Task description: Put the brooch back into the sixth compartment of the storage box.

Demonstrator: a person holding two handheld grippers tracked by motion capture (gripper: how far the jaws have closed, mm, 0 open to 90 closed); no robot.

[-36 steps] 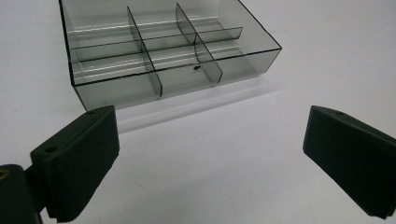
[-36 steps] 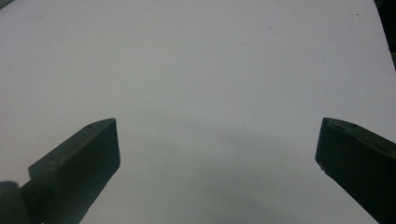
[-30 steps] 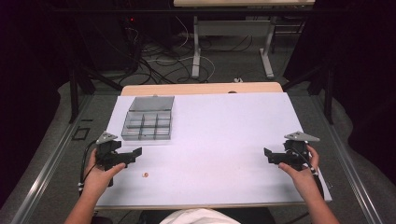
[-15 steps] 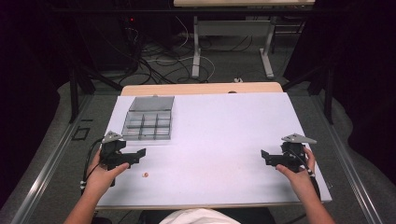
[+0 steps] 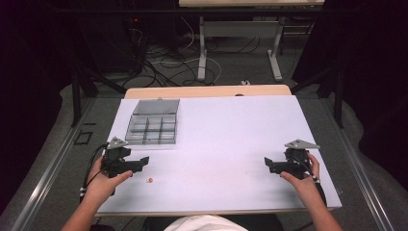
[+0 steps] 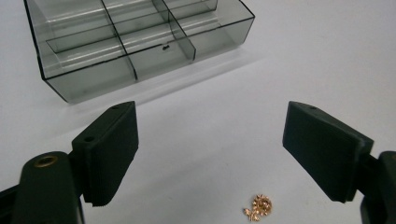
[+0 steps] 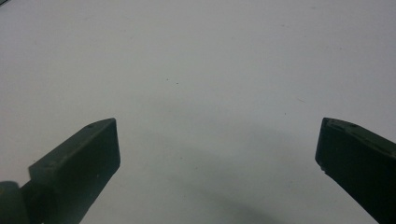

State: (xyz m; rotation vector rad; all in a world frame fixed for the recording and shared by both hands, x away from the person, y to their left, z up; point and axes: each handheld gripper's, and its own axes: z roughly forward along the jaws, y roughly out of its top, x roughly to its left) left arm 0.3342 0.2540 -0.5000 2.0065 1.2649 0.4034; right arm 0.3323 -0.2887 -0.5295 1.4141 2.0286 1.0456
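The left tongs (image 5: 144,160) are sliding along the counter (image 5: 226,130) toward the small gold piece (image 5: 149,180), closing the gap to it. The right tongs (image 5: 267,164) are drifting slightly nearer the person.

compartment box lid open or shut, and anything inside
Open: the compartment box has its lid folded back flat in the high view, and its visible compartments look empty.

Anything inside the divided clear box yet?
The clear box looks empty: its visible compartments show only bare floors. The far compartments are cut off. The gold piece lies on the table by the left gripper.
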